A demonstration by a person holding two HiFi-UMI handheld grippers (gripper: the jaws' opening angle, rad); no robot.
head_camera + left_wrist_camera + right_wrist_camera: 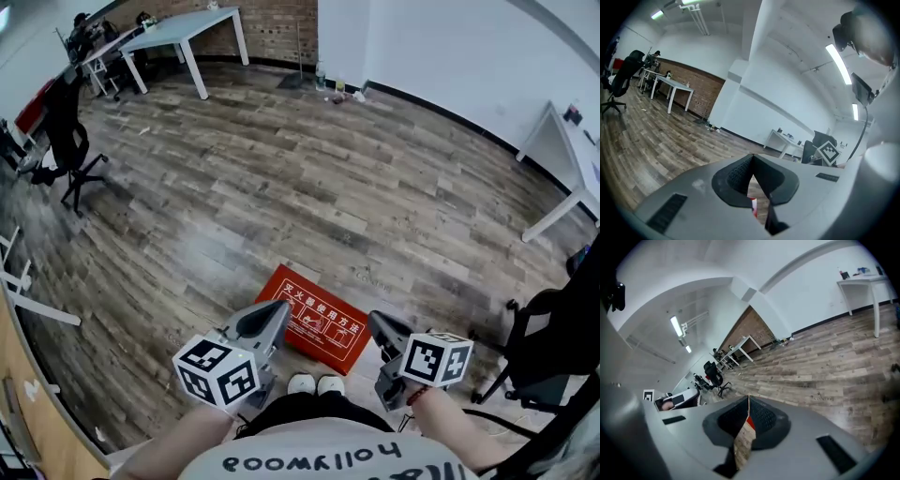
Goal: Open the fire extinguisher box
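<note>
One fire extinguisher box (314,317) lies label-up, long axis slanting down-right.

L gripper (278,309) & R gripper (377,321) — both w/ jaws together, empty, tips fwd, slightly down

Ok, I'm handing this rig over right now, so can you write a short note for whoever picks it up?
Left claw: shut, empty, held up in the air.
Right claw: shut, empty, also held up.
Job's thing: the red fire extinguisher box lies flat on the wood floor, printed side up, just ahead of the person's shoes. Neither claw touches it.
Done: nothing that shows; the box looks closed.
Left: bring the claws down to the box, probably find the edge that opens, and lift it.
</note>
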